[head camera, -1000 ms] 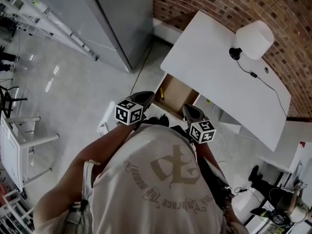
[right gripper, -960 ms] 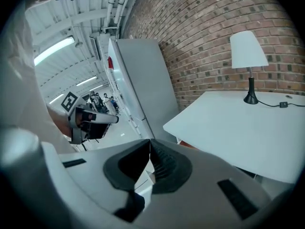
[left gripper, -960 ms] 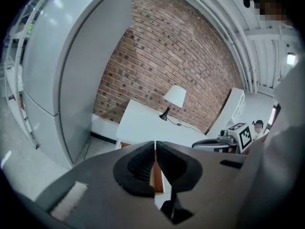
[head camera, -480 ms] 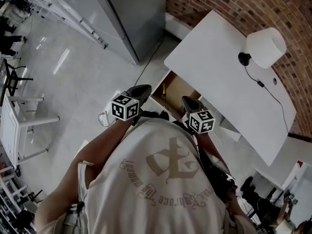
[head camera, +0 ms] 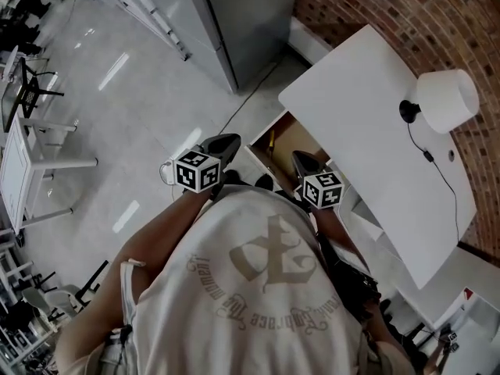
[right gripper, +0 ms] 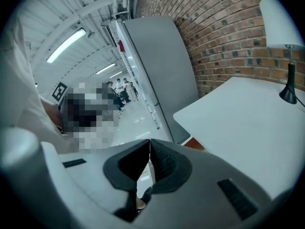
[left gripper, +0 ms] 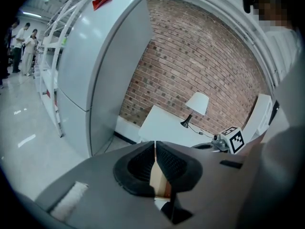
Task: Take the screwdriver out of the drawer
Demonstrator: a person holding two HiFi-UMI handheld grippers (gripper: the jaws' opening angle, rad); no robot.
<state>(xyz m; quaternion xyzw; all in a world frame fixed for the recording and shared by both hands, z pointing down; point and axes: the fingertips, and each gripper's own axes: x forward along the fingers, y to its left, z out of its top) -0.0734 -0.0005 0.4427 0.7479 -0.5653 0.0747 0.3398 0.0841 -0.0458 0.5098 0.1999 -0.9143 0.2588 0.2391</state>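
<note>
In the head view an open wooden drawer (head camera: 291,141) juts from under the white desk (head camera: 367,139). A thin yellow-handled screwdriver (head camera: 271,141) lies at the drawer's left end. My left gripper (head camera: 226,141) hovers just left of the drawer, jaws shut and holding nothing. Over the drawer's near edge my right gripper (head camera: 301,158) is also shut and holds nothing. The left gripper view has the left gripper (left gripper: 155,146) with its tips together, aimed toward the desk (left gripper: 162,125). The right gripper (right gripper: 150,143) likewise shows closed tips in its own view, beside the desk (right gripper: 243,128).
A white lamp (head camera: 447,100) with a black cord stands on the desk's far end. A tall grey cabinet (head camera: 242,14) stands left of the desk, against a brick wall (head camera: 406,14). White racks (head camera: 31,162) stand on the floor at left. Several people stand far off.
The head view has swung, so desk and drawer sit further right in frame. Both grippers stay shut and close to the drawer's front, barely moved.
</note>
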